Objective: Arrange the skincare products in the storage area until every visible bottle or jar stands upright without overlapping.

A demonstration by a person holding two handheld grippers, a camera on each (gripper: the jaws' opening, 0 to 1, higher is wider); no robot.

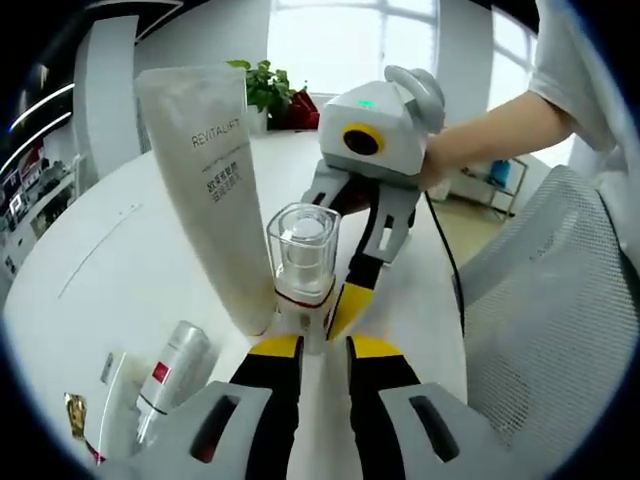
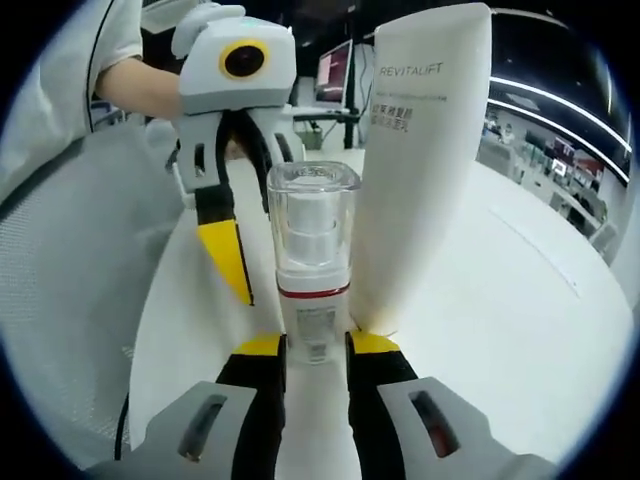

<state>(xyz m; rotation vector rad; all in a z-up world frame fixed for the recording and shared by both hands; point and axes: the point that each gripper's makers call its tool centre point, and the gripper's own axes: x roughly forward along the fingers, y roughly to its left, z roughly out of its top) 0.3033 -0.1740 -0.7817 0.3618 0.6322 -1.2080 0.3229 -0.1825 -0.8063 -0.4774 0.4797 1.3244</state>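
Both claws pinch the clear-capped pump bottle (image 2: 313, 262) from opposite sides: left claw (image 1: 325, 346), right claw (image 2: 316, 345). Just beside stands a tube (image 1: 212, 180) reading "REVITALIFT".

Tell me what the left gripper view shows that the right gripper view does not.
Left gripper view: a silver bottle lying on its side on the white table, and a potted plant. Right gripper view: dark office monitors behind. Shared: the clear-capped pump bottle upright beside the tall REVITALIFT tube, with the left gripper and right gripper at its base.
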